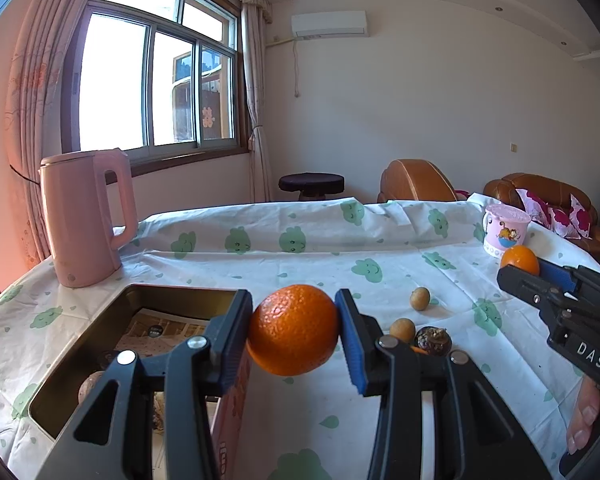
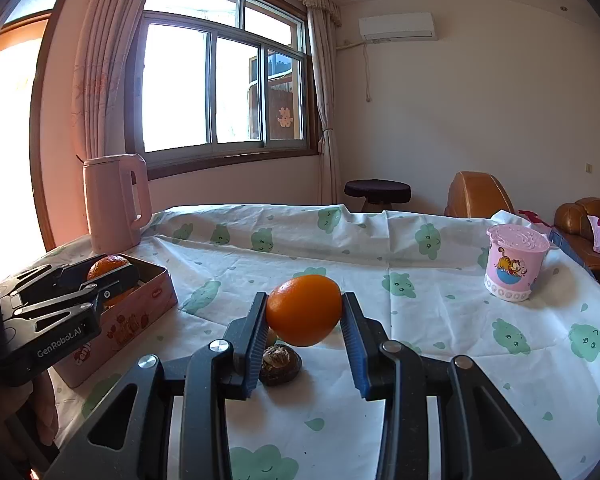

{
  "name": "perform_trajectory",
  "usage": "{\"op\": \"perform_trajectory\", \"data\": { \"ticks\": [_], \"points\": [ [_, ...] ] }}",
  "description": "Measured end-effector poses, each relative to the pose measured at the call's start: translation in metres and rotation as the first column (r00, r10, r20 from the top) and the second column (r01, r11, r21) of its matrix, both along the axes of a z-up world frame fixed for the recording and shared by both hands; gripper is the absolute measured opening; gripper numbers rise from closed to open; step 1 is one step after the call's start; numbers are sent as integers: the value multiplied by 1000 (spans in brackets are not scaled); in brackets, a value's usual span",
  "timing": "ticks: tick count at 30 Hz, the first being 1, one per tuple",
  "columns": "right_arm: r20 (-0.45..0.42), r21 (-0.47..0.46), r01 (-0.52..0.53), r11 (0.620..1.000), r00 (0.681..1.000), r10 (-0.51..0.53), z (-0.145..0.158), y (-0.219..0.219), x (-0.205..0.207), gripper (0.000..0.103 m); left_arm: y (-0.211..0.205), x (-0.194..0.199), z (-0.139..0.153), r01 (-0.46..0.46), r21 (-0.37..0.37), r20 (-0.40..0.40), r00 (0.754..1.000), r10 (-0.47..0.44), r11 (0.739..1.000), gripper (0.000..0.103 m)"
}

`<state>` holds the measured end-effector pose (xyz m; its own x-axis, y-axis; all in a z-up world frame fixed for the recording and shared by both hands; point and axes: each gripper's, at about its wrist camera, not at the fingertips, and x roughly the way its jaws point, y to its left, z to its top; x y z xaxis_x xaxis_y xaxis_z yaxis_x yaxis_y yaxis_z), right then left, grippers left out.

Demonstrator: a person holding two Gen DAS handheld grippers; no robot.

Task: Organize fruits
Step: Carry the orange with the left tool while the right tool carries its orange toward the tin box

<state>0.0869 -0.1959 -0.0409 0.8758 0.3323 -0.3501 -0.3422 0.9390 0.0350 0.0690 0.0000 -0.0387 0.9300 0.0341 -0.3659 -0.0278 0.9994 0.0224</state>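
My left gripper (image 1: 294, 330) is shut on a rough-skinned orange (image 1: 293, 329) and holds it above the right edge of the open pink tin box (image 1: 80, 356). It also shows in the right wrist view (image 2: 112, 272), over the box (image 2: 140, 312). My right gripper (image 2: 304, 312) is shut on a smooth orange (image 2: 304, 309), held above the table; it shows at the right of the left wrist view (image 1: 520, 266). Two small tan round fruits (image 1: 420, 298) (image 1: 402, 329) and a dark brown fruit (image 1: 433, 341) lie on the tablecloth; the dark one also shows under my right gripper (image 2: 280, 364).
A pink kettle (image 1: 84, 216) stands at the table's back left beside the box. A pink cartoon cup (image 2: 514, 266) stands at the back right. The box holds a printed paper and some small round fruit (image 1: 89, 386). Brown sofas lie beyond the table.
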Motion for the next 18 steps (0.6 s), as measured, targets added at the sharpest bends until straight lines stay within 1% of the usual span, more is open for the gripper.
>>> {"op": "perform_trajectory", "data": {
  "ticks": [18],
  "points": [
    [61, 6, 4, 1000, 998, -4, 5, -2, -10, 38, 6, -13, 3, -13, -16, 46, 999, 14, 1000, 44]
  ]
}}
